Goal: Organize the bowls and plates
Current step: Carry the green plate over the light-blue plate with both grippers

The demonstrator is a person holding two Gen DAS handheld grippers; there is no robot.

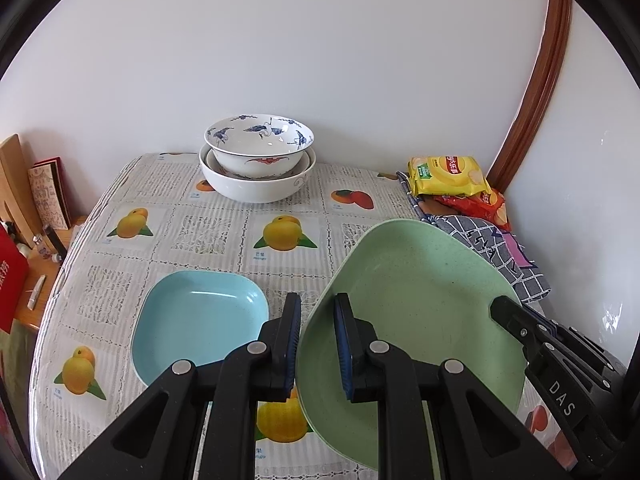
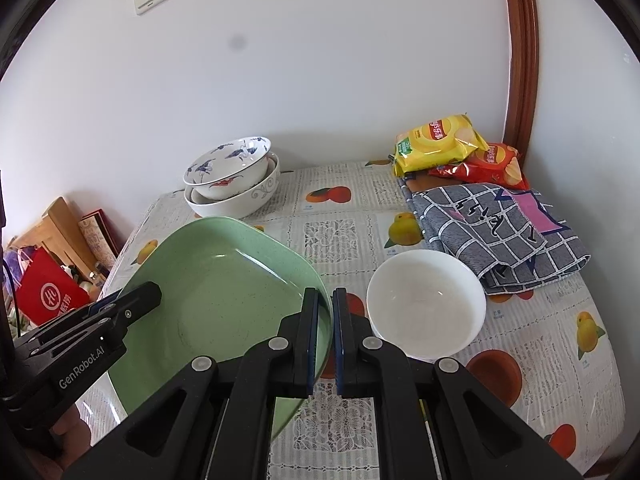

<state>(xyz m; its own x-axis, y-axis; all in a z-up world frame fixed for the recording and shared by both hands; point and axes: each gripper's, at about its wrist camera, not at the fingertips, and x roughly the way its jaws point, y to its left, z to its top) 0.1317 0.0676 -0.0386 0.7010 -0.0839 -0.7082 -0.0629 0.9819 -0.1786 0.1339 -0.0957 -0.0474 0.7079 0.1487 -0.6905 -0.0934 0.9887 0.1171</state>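
From the left wrist camera we see, at nine o'clock, a red paper bag point(image 1: 10, 280) beside the table edge, then the pale blue rounded-square plastic plate point(image 1: 200, 320) lying flat on the fruit-printed tablecloth point(image 1: 208, 232) at about eight o'clock. Our left gripper point(image 1: 318, 344) has its jaws at a narrow gap around the near-left rim of the speckled green rounded-square plate point(image 1: 420, 320), one blue pad inside the dish and one outside; whether the pads actually press the rim we cannot tell. That plate is tilted, raised off the cloth, just right of the blue one. At twelve o'clock a blue-and-white painted porcelain bowl point(image 1: 260, 144) sits nested inside a larger white ceramic bowl point(image 1: 256, 184) near the wall. At two o'clock lie a yellow crisp packet point(image 1: 448, 176) on a red crisp packet point(image 1: 480, 204), next to a grey checked cloth point(image 1: 500, 256). In the right wrist view our right gripper point(image 2: 326, 340) is closed tight on the green plate's right rim, jaws nearly together. Just to its right, at three o'clock, a plain white round bowl point(image 2: 426, 304) stands upright on the cloth, near the plate but apart from it.
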